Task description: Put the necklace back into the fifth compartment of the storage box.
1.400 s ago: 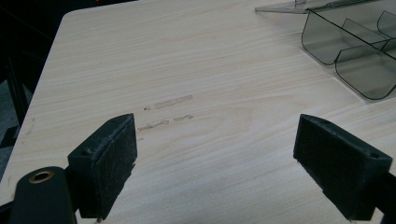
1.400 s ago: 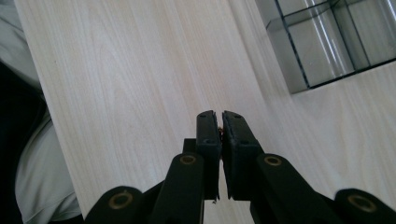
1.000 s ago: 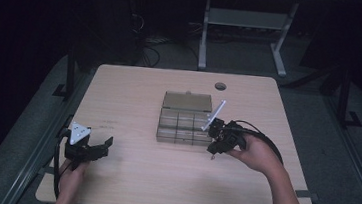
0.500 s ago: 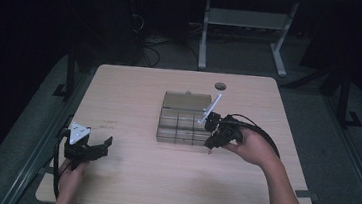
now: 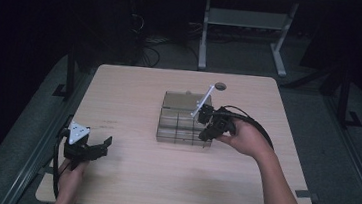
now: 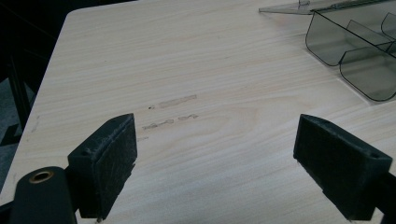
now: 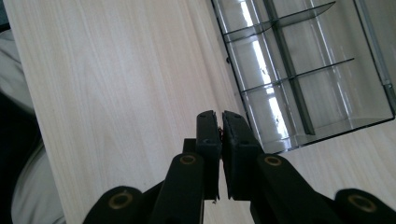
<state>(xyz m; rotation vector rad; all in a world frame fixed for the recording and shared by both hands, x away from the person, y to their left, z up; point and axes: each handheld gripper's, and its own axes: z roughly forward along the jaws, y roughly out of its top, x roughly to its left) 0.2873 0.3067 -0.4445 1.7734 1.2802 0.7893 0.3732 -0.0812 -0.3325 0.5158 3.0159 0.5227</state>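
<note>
A clear plastic compartment box (image 5: 165,125) sits in the middle of the table with its lid (image 5: 181,101) laid back behind it. My right gripper (image 5: 205,137) hangs over the box's front right corner, pointing down, its jaws shut. In the right gripper view the pads (image 7: 219,122) are pressed together above the table, just beside the box's empty compartments (image 7: 299,70); a faint reddish speck shows in the seam, too small to identify. My left gripper (image 5: 104,146) rests near the front left edge, wide open with nothing between its pads (image 6: 215,140). The box (image 6: 355,51) lies off at its upper right.
The light wood table (image 5: 135,87) has a round cable hole (image 5: 220,86) at the back, behind the box. A cable loops from the right gripper across the table's right side. Dark floor and a metal stand (image 5: 241,32) lie beyond the far edge.
The right hand has drifted a little left and up, closer over the box's right corner, jaws still shut. The left gripper has stayed put.
</note>
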